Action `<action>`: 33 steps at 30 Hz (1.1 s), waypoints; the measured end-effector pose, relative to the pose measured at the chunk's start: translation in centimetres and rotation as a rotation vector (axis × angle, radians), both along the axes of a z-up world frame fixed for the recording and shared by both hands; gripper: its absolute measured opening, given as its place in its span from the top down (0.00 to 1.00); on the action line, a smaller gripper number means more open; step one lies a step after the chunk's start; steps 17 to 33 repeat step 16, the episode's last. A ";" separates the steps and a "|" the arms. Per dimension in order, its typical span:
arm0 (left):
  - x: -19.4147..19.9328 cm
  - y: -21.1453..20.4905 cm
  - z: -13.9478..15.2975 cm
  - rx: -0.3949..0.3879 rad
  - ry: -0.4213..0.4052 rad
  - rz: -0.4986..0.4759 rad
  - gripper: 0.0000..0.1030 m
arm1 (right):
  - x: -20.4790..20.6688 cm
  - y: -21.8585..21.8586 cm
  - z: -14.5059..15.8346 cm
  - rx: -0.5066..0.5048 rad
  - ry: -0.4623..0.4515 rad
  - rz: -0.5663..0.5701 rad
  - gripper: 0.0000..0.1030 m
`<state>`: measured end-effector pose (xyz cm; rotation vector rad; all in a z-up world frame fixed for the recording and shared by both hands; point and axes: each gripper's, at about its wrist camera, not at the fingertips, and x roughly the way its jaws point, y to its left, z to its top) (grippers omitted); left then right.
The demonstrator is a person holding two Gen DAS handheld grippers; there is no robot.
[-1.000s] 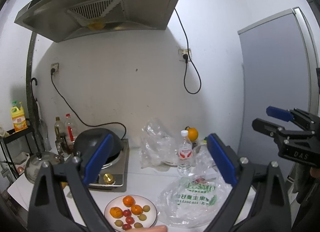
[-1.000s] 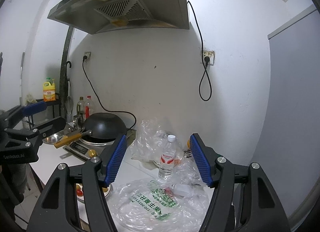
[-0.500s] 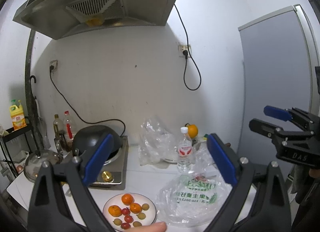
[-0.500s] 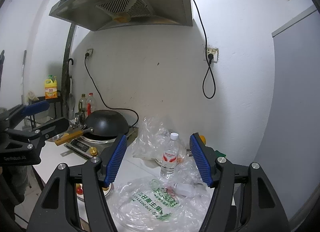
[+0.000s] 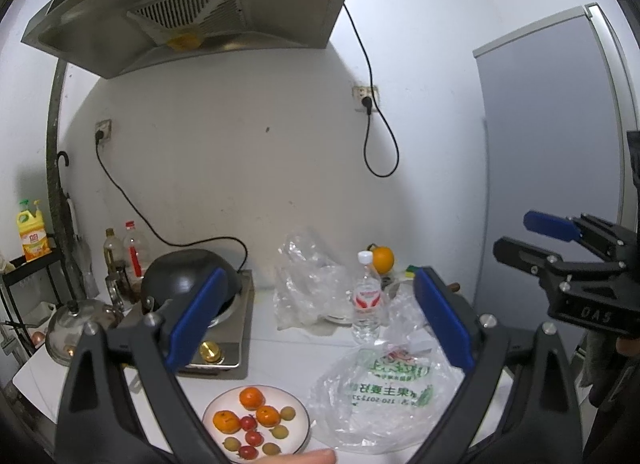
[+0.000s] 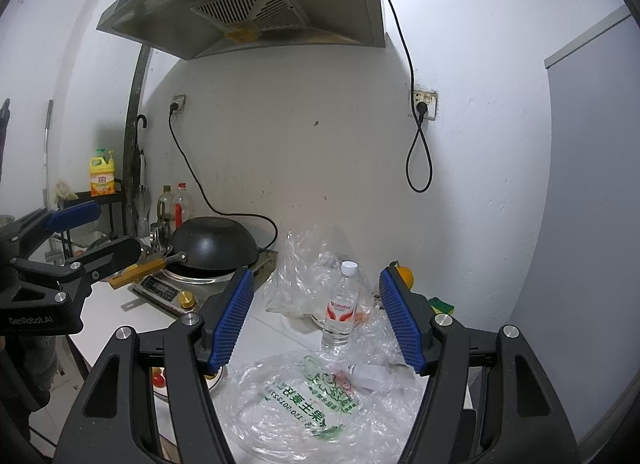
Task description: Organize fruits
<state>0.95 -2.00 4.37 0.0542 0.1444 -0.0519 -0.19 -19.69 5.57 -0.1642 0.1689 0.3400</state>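
White counter [image 5: 276, 356] along a white wall, pretty cluttered kitchen corner. From the left wrist view: a black wok [image 5: 188, 280] sits on a small cooktop [image 5: 224, 344] at the back left, under a steel range hood [image 5: 192, 8]. A crinkled clear bag [image 5: 308, 280] and a water bottle [image 5: 366, 304] stand mid-counter, with 1 lone orange [image 5: 382, 259] behind the bottle. Up front, the white plate [image 5: 298, 410] holds 3 small oranges, about 4 red cherry tomatoes and several pale green round fruits, all loosely bunched. A printed plastic bag [image 5: 384, 392] lies flat just right of the plate. The left gripper [image 5: 316, 324] hangs above all this with jaws wide apart, nothing between them. A fingertip pokes in at the bottom edge.

From the right wrist view: the same printed bag [image 6: 304, 404] spreads right below the right gripper [image 6: 316, 320], whose jaws are also spread with nothing in them. The bottle [image 6: 340, 308] stands beyond, framed between the blue pads. The plate [image 6: 214, 380] is mostly hidden behind the left-hand finger.
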 end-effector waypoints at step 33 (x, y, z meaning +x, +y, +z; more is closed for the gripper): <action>0.4 -0.5 -0.1 0.017 -0.014 -0.015 0.07 | 0.0 -0.1 -0.2 -0.008 -0.008 0.009 0.34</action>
